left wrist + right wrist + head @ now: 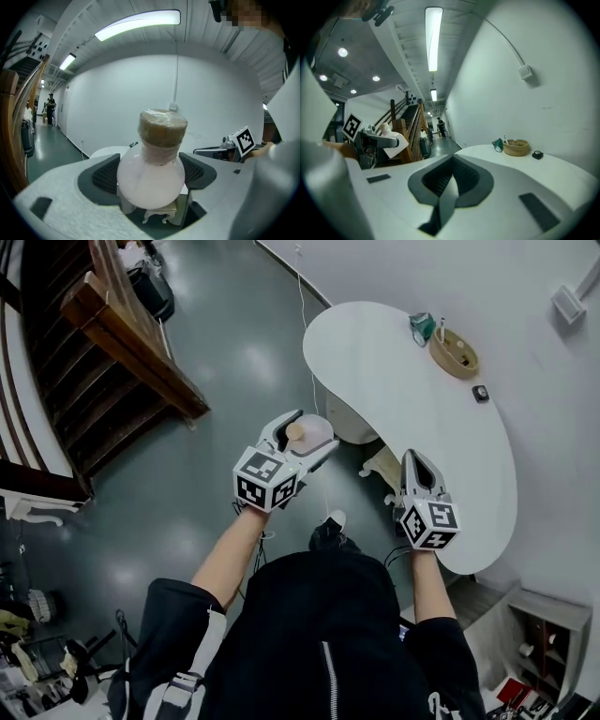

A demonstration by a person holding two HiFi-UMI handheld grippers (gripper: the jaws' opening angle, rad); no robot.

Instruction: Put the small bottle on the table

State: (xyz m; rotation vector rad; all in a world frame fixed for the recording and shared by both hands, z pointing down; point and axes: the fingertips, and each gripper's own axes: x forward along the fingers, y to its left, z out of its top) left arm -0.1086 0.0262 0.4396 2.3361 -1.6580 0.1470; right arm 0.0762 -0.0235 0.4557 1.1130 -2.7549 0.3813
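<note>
Grey-green polished floor (216, 381) filled most of the head view, with a dark wooden staircase (112, 334) at 10 o'clock and a white, kidney-shaped worktop (375, 362) running from 12 toward 3 o'clock along a pale wall.

At the far end of the worktop, near 1 o'clock, sat a shallow wooden bowl (455, 352) with a green object (423, 327) just beside it at its 10 o'clock. A small black item (480, 394) lay a little nearer, at the bowl's 5 o'clock.

The left gripper (300, 432) was held out at about 11 o'clock, beside the worktop's rim. Its fingers (103, 176) pinched the small bottle (152, 178) round its belly, one dark pad on each side. The bottle was round-bellied and milky pink-white, upright in the left gripper view, and its cork stopper (162, 127) was wrapped in clear film. It hung in the air over the floor, not on the worktop.

The right gripper (419, 465) was held at about 1 o'clock, by the near edge of the worktop. Its fingers (436, 180) were pressed together with nothing between them. From the right gripper view, the bowl lay at 2 o'clock and the left gripper with the bottle showed at 9 o'clock.
</note>
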